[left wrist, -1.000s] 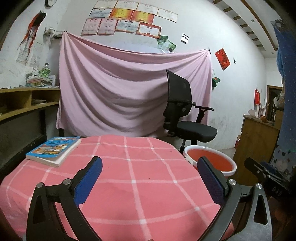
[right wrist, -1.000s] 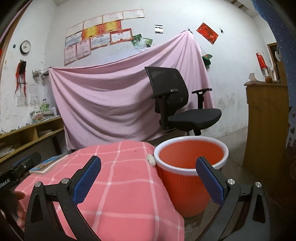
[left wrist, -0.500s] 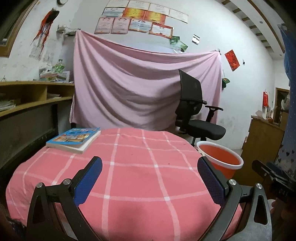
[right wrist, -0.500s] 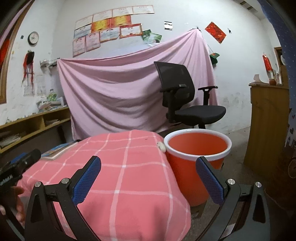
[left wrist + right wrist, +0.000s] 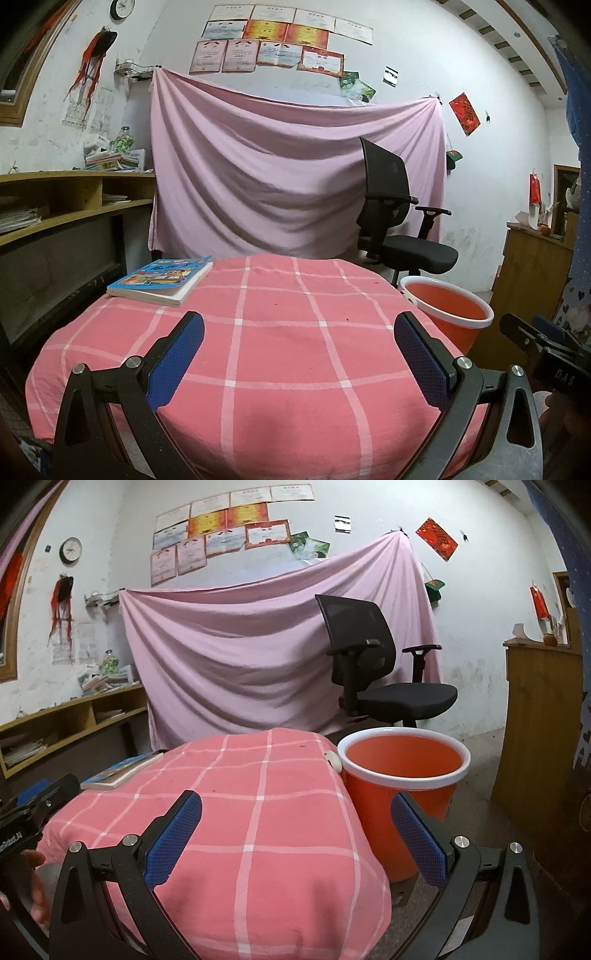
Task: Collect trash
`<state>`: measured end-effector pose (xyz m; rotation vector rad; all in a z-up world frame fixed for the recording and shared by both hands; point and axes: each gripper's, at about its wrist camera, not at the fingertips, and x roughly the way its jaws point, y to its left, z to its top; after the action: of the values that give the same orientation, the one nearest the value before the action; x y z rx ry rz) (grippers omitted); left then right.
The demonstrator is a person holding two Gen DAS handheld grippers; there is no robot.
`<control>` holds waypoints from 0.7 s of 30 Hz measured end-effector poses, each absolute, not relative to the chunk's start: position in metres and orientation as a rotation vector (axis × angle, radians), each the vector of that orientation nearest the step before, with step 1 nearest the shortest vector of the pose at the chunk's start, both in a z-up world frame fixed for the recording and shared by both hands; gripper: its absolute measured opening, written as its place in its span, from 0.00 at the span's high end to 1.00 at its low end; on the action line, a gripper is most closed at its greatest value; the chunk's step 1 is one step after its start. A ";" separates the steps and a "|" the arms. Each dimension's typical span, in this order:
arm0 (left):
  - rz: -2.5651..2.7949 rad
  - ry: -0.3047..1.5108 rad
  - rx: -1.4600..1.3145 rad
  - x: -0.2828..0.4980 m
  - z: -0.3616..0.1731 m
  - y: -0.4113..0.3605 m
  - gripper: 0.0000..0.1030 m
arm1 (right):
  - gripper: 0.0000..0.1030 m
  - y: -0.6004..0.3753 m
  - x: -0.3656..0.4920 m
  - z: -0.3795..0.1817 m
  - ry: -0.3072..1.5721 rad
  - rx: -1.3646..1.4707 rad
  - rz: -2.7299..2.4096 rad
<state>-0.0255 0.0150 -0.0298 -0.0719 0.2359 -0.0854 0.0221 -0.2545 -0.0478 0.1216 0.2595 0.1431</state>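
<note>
I see no trash left on the table (image 5: 280, 354); both my grippers (image 5: 295, 363) (image 5: 293, 840) are spread, empty, near the bucket (image 5: 402, 771).

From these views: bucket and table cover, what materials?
Bucket: looks like moulded plastic, matte orange wall with fine ribbing, smooth white rim. Table cover: woven fabric, likely cotton, pink with white checks; soft folds, drapes over the edge.
</note>
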 end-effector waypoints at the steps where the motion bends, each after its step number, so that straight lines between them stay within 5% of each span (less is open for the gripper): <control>1: -0.085 0.236 -0.072 -0.025 -0.030 0.015 0.02 | 0.00 -0.255 0.022 -0.048 0.260 0.123 0.142; 21: -0.084 0.230 -0.066 -0.025 -0.031 0.016 0.02 | 0.00 -0.259 0.022 -0.048 0.262 0.124 0.142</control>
<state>-0.0248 0.0164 -0.0314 -0.0658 0.2298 -0.0835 0.0221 -0.2592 -0.0480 0.1241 0.2616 0.1415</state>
